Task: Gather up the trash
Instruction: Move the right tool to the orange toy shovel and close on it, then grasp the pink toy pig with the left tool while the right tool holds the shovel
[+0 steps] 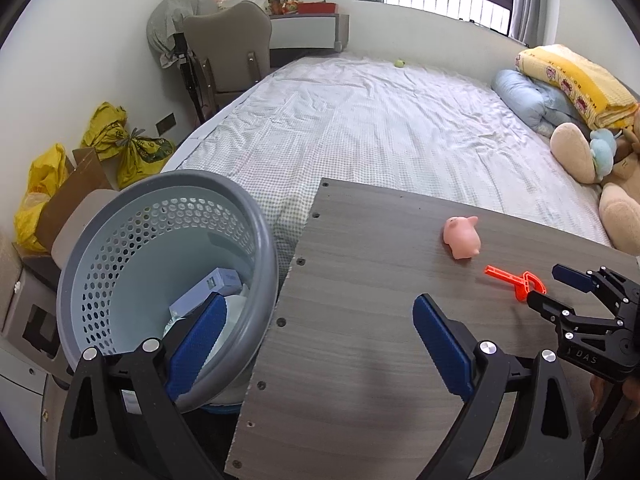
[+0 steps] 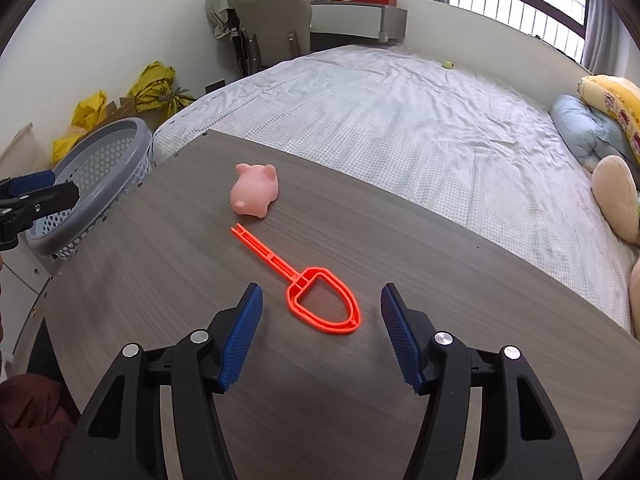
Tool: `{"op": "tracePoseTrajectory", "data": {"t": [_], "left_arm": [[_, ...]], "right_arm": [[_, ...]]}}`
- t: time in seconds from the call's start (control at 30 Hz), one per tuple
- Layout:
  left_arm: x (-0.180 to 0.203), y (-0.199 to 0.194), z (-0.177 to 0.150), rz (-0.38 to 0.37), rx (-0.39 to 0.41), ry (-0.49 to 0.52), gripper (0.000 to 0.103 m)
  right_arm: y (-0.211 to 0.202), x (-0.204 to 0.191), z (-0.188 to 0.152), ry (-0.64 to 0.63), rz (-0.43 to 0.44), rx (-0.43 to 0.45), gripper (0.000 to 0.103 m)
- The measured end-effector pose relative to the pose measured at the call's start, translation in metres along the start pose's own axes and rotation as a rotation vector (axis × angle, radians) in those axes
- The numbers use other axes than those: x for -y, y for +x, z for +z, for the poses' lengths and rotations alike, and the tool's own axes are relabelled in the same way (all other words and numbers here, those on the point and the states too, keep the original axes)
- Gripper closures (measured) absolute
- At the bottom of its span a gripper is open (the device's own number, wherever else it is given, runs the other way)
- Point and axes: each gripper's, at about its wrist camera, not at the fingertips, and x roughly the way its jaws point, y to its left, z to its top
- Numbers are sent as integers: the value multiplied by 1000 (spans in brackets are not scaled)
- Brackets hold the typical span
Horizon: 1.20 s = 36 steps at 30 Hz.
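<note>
Board: grey wood-grain board point(image 2: 160, 280) lies on the bed
On board: pink rubber pig point(image 2: 254, 193) behind orange plastic scoop point(image 2: 308, 286)
Left of board: perforated grey plastic basket point(image 1: 100, 240)

Beyond my board lies a bed point(image 2: 400, 128) with a wrinkled checked sheet, a small green ball point(image 2: 447, 65) far up on it. Pillows point(image 1: 532, 100) and plush toys point(image 1: 580, 152) crowd its right side. A chair point(image 1: 230, 54) and yellow bags point(image 1: 128, 140) stand by the left wall.
</note>
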Motion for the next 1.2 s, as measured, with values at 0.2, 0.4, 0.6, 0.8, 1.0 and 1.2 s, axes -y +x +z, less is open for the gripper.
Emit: {"op": "tracePoseTrajectory", "data": {"t": [0.2, 0.4, 0.6, 0.8, 1.0, 1.2], "left_arm": [[8, 5, 1, 1, -12, 16, 10], [12, 7, 2, 1, -17, 25, 10], [17, 8, 1, -7, -23, 31, 10], [22, 9, 0, -16, -24, 36, 10], [31, 20, 1, -35, -30, 36, 10], [51, 37, 11, -101, -35, 31, 10]], "right_arm": [[11, 0, 2, -35, 16, -21, 45], [19, -7, 1, -75, 3, -36, 55], [19, -7, 0, -73, 28, -27, 63], [13, 0, -3, -10, 58, -7, 64], [0, 13, -6, 102, 44, 32, 64], [-16, 30, -17, 212, 3, 49, 64]]}}
